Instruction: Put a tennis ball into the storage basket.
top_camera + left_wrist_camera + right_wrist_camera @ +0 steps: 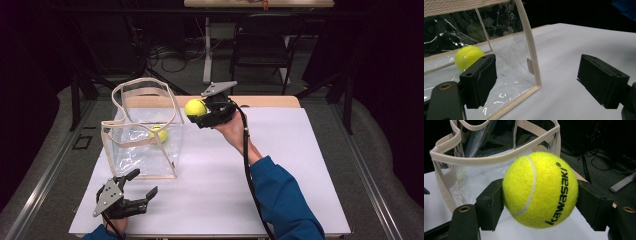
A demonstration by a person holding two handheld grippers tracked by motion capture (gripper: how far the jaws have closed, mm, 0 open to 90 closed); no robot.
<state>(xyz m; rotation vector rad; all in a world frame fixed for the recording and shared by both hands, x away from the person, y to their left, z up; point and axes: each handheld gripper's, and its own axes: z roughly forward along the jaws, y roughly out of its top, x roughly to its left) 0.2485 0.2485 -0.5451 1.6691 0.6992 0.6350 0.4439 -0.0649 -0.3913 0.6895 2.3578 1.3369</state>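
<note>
A clear plastic tote bag (142, 132) with cream trim and handles stands upright on the left of the white table (280, 165). A yellow tennis ball (159, 134) lies inside it, the same inner ball (468, 57) showing through the bag's wall (509, 50). My right gripper (197, 114) is shut on a second tennis ball (195, 107), held in the air just right of the bag's rim (486, 160). That held ball (540, 190) sits between both pads. My left gripper (136, 183) rests open near the table's front left, close to the bag's near corner (536, 85).
A black chair (262, 42) and a table leg stand on the floor beyond the far edge, among loose cables. The right half of the white table lies bare. Dark metal rails run along both sides of the table.
</note>
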